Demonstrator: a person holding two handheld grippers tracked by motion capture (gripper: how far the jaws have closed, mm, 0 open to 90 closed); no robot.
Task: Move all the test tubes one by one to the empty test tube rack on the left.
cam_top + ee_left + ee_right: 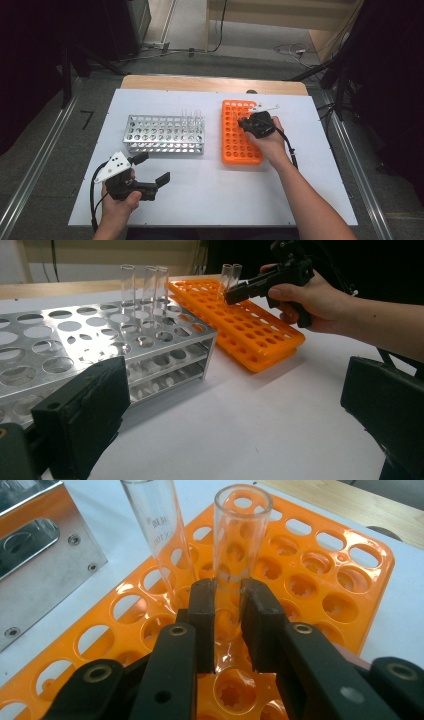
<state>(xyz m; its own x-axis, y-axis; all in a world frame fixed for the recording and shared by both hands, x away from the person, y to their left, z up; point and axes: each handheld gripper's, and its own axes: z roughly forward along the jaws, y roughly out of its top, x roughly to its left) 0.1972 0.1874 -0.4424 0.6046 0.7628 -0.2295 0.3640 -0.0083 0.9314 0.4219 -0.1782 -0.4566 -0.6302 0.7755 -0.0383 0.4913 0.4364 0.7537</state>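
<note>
The right claw (227, 625) is clamping a clear glass test tube (239, 545) about mid-length, holding it upright over the far end of the orange rack (350, 580); being light, rigid, slick and breakable, the tube is calling for a gentle squeeze on its straight wall. A second tube (160, 535) is standing just beside it in the orange rack, carrying faint printing that is possibly numerals, too blurred to read. The left claw (152, 170) is hanging wide open and empty above the bench (225, 195), near the metal rack (165, 134) beside the orange rack.

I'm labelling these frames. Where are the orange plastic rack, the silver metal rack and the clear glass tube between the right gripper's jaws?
orange plastic rack (235, 150): high view, near end.
silver metal rack (150, 131): high view, top plate.
clear glass tube (235, 545): right gripper view, upper wall.
</note>
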